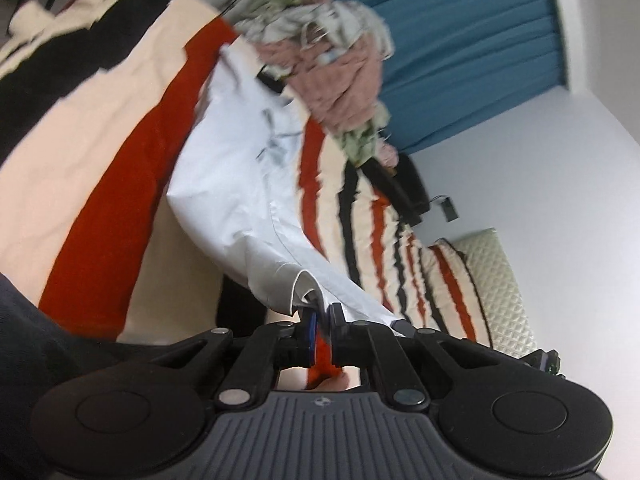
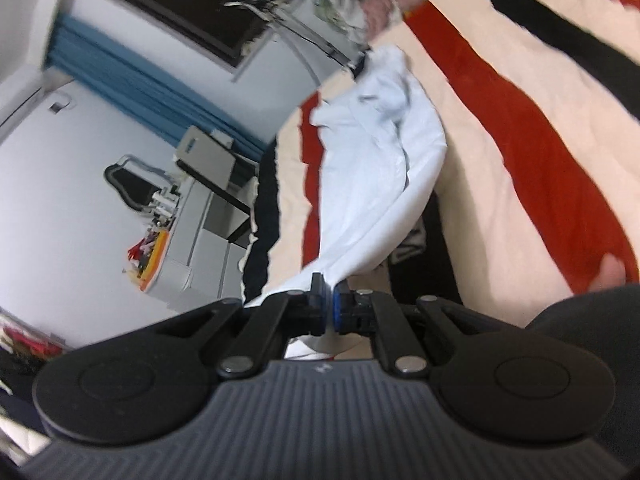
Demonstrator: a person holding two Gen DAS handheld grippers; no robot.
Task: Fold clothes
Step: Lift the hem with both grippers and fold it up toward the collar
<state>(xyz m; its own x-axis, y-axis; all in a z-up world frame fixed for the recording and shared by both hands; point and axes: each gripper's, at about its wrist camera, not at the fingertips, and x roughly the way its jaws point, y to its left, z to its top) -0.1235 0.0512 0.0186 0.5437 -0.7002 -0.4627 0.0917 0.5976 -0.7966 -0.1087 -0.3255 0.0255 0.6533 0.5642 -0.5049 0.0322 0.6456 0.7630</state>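
Observation:
A white shirt [image 1: 240, 168] hangs stretched above a bed with a cream, red and black striped blanket [image 1: 100, 128]. My left gripper [image 1: 323, 312] is shut on a hemmed edge of the shirt. My right gripper [image 2: 329, 290] is shut on another edge of the same white shirt [image 2: 376, 152], which runs away from the fingers toward the far end of the blanket [image 2: 520, 120]. Both views are tilted and blurred.
A heap of pink and floral clothes [image 1: 336, 60] lies at the far end of the bed. A quilted pillow [image 1: 492, 280] lies at the bed's side. Blue curtains [image 1: 460, 48], white walls, a grey cabinet [image 2: 208, 216] and a dark chair [image 2: 132, 188] surround the bed.

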